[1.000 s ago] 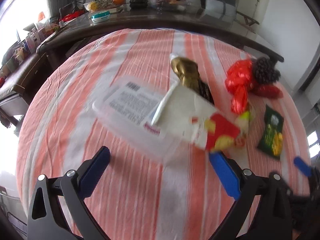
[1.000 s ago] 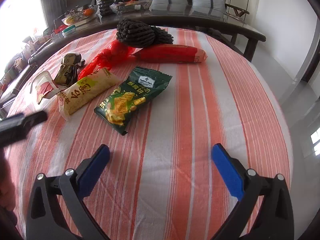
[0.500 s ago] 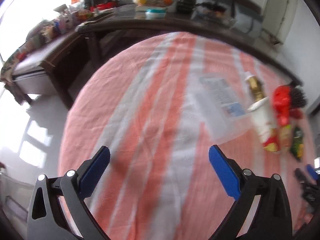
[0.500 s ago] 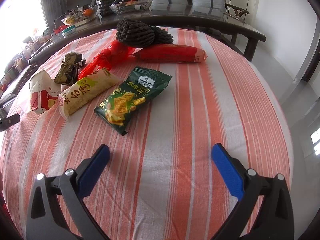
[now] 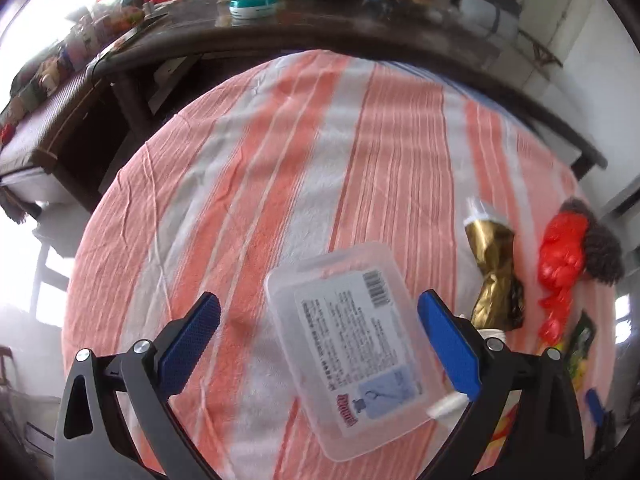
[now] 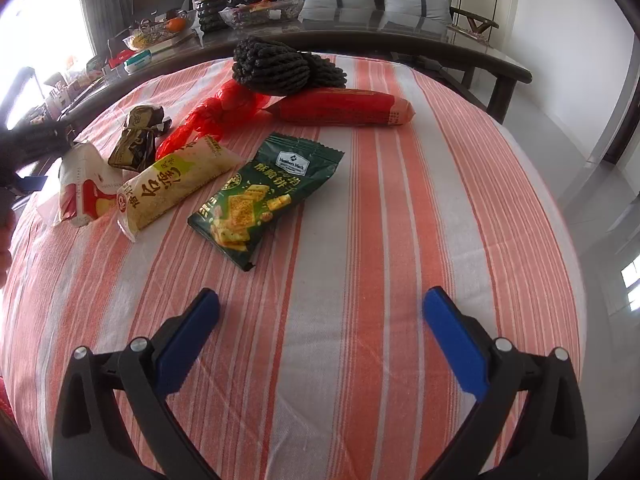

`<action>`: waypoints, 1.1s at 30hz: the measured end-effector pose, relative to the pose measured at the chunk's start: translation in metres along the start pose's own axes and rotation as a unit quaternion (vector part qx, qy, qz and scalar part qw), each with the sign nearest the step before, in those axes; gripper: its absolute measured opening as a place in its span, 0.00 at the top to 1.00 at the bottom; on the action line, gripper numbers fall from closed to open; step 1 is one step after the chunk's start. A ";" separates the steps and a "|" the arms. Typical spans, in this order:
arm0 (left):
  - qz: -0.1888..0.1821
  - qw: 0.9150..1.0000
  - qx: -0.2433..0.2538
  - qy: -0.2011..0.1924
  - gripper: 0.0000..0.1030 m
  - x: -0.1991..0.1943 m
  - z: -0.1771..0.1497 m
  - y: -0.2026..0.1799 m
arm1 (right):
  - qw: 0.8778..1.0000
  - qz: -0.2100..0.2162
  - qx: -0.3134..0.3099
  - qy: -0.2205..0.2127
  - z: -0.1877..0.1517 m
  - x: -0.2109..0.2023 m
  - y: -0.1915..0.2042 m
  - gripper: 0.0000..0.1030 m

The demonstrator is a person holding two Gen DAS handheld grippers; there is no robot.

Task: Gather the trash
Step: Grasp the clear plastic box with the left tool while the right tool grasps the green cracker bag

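A clear plastic box (image 5: pixel 352 348) with a printed label lies on the striped cloth between the blue pads of my left gripper (image 5: pixel 320 344), which is open and hovers over it. To its right lie a gold wrapper (image 5: pixel 494 272) and a red plastic bag (image 5: pixel 560 256). My right gripper (image 6: pixel 320 340) is open over bare cloth. Ahead of it lie a green cracker bag (image 6: pixel 264 196), a yellow snack bag (image 6: pixel 176 184), a white and red carton (image 6: pixel 86 192), a gold wrapper (image 6: pixel 138 142), a red bag (image 6: pixel 216 114) and a red sausage-shaped pack (image 6: pixel 344 108).
A dark knitted bundle (image 6: pixel 284 66) rests at the far side of the round table (image 6: pixel 460 208). Behind stands a dark glass table (image 5: pixel 360 24) with bowls, a teal case (image 5: pixel 253 3) and a plant. A person's hand (image 6: pixel 6 236) shows at the left edge.
My left gripper swung away to the left and has come back over the clear box, closer and lower than before. The right gripper has stayed still.
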State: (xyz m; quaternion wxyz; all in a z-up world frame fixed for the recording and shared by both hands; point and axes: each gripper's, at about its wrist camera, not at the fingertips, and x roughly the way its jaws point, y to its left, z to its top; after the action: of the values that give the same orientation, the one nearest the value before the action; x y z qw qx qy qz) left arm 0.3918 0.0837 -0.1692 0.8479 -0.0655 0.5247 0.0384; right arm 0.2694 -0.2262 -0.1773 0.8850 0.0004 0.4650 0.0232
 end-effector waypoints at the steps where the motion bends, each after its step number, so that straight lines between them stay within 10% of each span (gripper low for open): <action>1: -0.003 1.000 0.004 -0.003 0.05 -0.002 -0.002 0.003 | 1.000 0.000 0.000 0.000 0.000 0.000 0.000 0.05; 5: -0.038 0.999 0.002 -0.013 0.34 -0.011 -0.010 0.031 | 1.000 0.000 0.001 0.000 0.000 0.000 0.000 0.05; 10: -0.067 0.997 0.042 -0.020 0.37 -0.033 -0.042 0.044 | 1.000 0.000 0.001 0.000 0.000 0.000 0.000 0.05; 19: -0.125 0.984 0.120 -0.040 0.29 -0.078 -0.155 -0.002 | 1.000 0.001 0.001 0.000 0.000 0.000 0.000 0.05; 21: -0.103 0.985 0.126 -0.059 0.10 -0.076 -0.164 -0.014 | 1.000 0.001 0.001 0.000 0.000 0.000 0.000 0.05; 33: -0.027 0.989 0.126 -0.078 0.04 -0.063 -0.173 -0.019 | 1.000 0.009 0.011 0.018 0.008 0.001 -0.003 0.04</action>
State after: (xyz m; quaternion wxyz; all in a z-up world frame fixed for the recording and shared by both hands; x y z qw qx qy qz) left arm 0.2133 0.0387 -0.1872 0.8883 0.0314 0.4559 -0.0458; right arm 0.2769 -0.2287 -0.1733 0.8761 0.0141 0.4812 0.0264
